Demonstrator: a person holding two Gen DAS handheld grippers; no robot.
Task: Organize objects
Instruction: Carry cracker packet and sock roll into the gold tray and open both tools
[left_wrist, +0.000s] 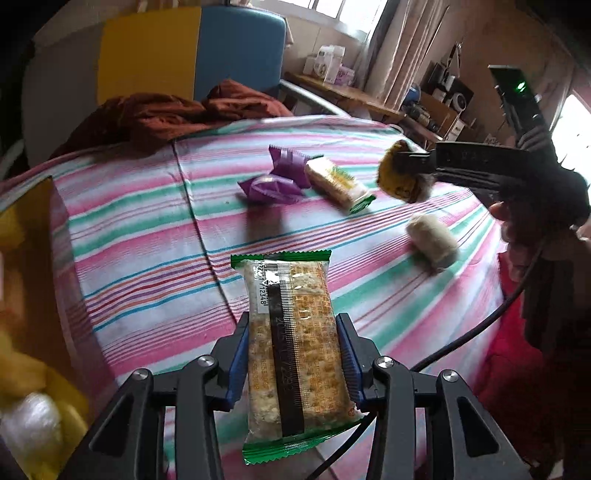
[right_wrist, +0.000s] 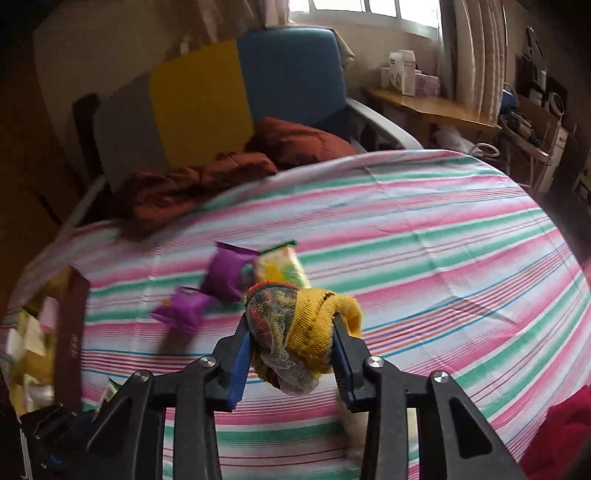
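Observation:
My left gripper (left_wrist: 293, 354) is shut on a green-edged cracker packet (left_wrist: 295, 347) and holds it above the striped bedsheet (left_wrist: 147, 236). My right gripper (right_wrist: 293, 332) is shut on a rolled yellow sock bundle (right_wrist: 314, 325), also seen in the left wrist view (left_wrist: 400, 173) held above the bed. On the sheet lie two purple snack packets (left_wrist: 273, 182), a second green-edged cracker packet (left_wrist: 338, 181) and a white rolled sock (left_wrist: 432, 240). In the right wrist view the purple packets (right_wrist: 207, 291) and the cracker packet (right_wrist: 282, 266) lie just beyond the sock bundle.
A box (left_wrist: 40, 295) with yellow and white items stands at the left bed edge; it shows in the right wrist view (right_wrist: 70, 332) too. A rust-brown blanket (left_wrist: 166, 114) lies at the bed's far end, before a yellow and blue headboard (left_wrist: 192, 55). Red cloth (right_wrist: 561, 435) is at right.

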